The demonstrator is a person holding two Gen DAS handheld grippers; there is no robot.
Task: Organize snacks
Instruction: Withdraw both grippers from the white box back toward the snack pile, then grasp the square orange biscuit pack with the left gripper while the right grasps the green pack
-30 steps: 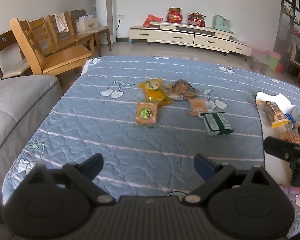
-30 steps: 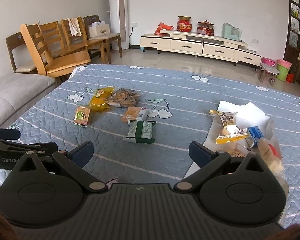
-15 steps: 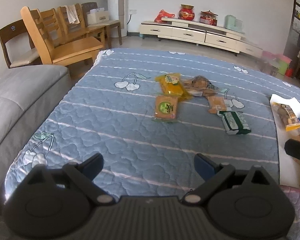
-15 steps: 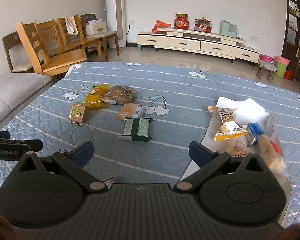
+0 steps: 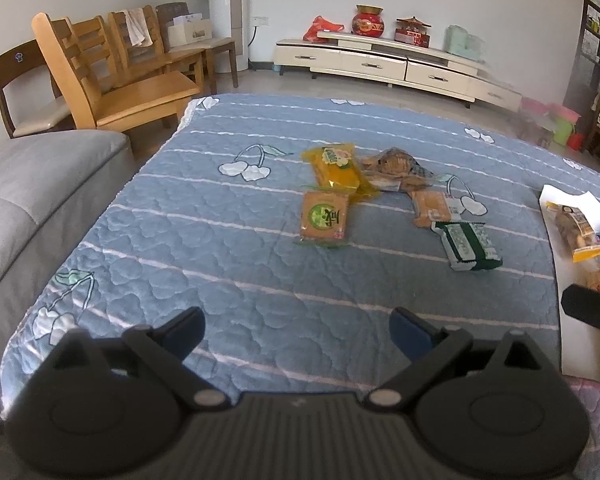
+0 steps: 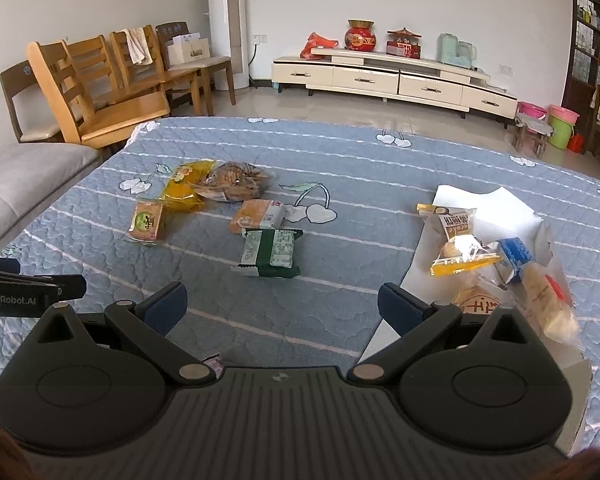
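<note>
Several snack packets lie loose on the blue quilt: a square orange cracker pack (image 5: 325, 218) (image 6: 146, 222), a yellow pack (image 5: 336, 165) (image 6: 184, 190), a clear bag of brown biscuits (image 5: 396, 168) (image 6: 232, 180), an orange-and-white pack (image 5: 436, 208) (image 6: 258, 216) and a green pack (image 5: 466, 245) (image 6: 270, 252). On the right a white box (image 6: 480, 204) (image 5: 568, 200) holds several more snacks. My left gripper (image 5: 296, 330) is open and empty, well short of the cracker pack. My right gripper (image 6: 282, 306) is open and empty, just short of the green pack.
A grey sofa (image 5: 32, 184) borders the quilt on the left. Wooden chairs (image 5: 112, 80) stand behind it. A long cream cabinet (image 6: 388, 76) runs along the far wall. Coloured buckets (image 6: 556, 120) sit at the far right.
The left gripper has swung left and moved forward, so the snacks sit more central and larger in its view. The right gripper has edged toward the green pack. Both stay open.
</note>
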